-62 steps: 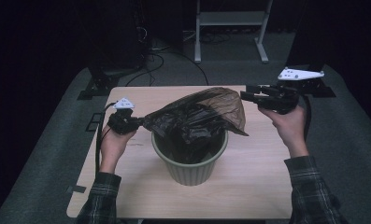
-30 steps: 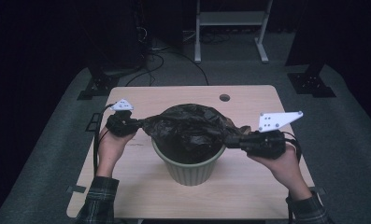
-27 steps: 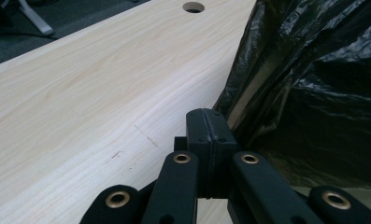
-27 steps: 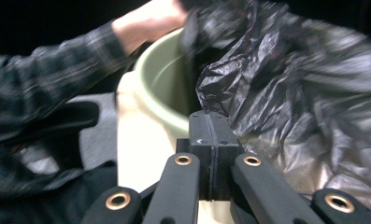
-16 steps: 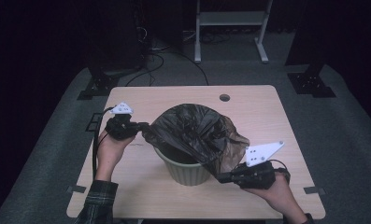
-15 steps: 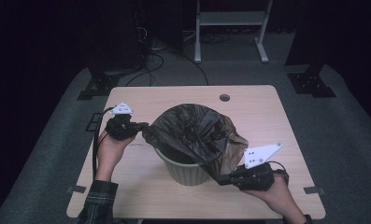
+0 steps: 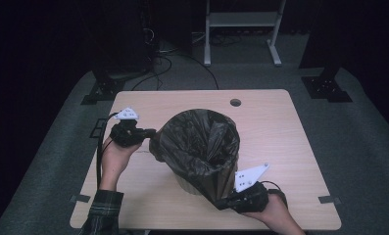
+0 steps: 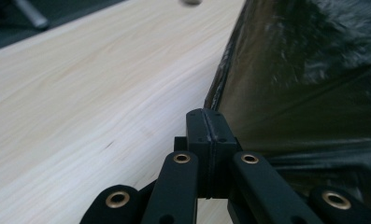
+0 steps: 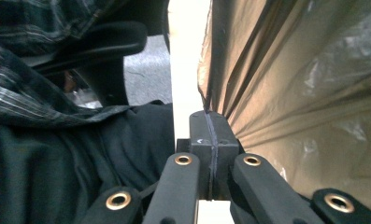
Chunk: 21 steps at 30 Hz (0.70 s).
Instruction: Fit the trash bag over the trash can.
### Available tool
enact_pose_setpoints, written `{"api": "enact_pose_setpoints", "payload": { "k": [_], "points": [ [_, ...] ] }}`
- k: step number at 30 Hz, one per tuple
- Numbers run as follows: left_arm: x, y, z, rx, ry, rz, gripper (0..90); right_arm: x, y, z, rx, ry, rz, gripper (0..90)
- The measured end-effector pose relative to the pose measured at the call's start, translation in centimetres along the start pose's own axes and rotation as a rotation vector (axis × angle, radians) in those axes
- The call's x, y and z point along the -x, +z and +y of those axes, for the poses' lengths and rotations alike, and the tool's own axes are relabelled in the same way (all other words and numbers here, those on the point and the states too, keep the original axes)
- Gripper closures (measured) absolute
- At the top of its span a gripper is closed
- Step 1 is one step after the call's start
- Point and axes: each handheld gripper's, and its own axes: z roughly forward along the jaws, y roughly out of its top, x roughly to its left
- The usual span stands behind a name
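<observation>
I see a light wooden table (image 7: 280,142) with a small round hole (image 7: 235,103) near its far edge; a bag-lined bin (image 7: 202,147) stands mid-table.

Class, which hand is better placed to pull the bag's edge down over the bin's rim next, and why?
Right, probably. The right tool grips the bag low beside the bin, near the table's front edge, while the left tool holds its edge up at rim height.

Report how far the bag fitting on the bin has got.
Done: the bag is opened out, its mouth gaping above the bin. In hand: the left gripper is shut on the bag's edge at the left, and the right gripper is shut on the edge low at the bin's near side. Left: the far and left edges aren't yet folded over the rim.
</observation>
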Motion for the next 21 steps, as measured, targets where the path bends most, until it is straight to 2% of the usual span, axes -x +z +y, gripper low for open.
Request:
{"api": "enact_pose_setpoints", "payload": {
  "k": [2,4,8,10,11,12,13,14,18,20,21],
  "points": [
    [-0.5,0.2,-0.5,-0.015,-0.017,0.013,90.0,0.0,0.4,0.1,-0.017,-0.007,-0.014,90.0],
    [-0.8,0.3,-1.0,-0.002,-0.03,0.001,90.0,0.3,0.6,0.0,-0.025,-0.008,-0.022,90.0],
    [-0.7,0.8,-1.2,-0.014,-0.016,0.002,90.0,1.0,-0.8,-1.0,0.009,0.028,-0.061,89.9],
    [-0.6,1.2,-1.1,-0.042,0.002,0.026,89.9,1.2,-1.8,-1.5,0.023,0.05,-0.072,80.0],
    [-0.6,1.3,-1.0,-0.038,0.002,0.022,90.0,1.2,-2.3,-1.7,0.036,0.055,-0.078,73.5],
    [-0.6,1.3,-1.0,-0.038,0.002,0.022,89.9,1.2,-2.3,-1.7,0.036,0.055,-0.078,73.5],
    [-0.6,1.4,-1.0,-0.041,0.005,0.026,89.9,1.2,-3.0,-1.9,0.052,0.063,-0.087,71.1],
    [-0.7,1.4,-0.9,-0.038,0.003,0.028,90.0,1.0,-4.5,-2.0,0.092,0.065,-0.124,64.5],
    [-0.8,1.4,-0.7,-0.038,0.002,0.038,90.0,0.7,-8.0,-1.5,0.193,0.06,-0.195,58.0],
    [-0.8,1.4,-0.7,-0.037,0.0,0.033,90.0,0.6,-9.6,-1.1,0.249,0.051,-0.206,55.1],
    [-0.8,1.4,-0.6,-0.036,-0.001,0.034,90.0,0.5,-10.3,-0.8,0.265,0.051,-0.242,51.4]
  ]
}}
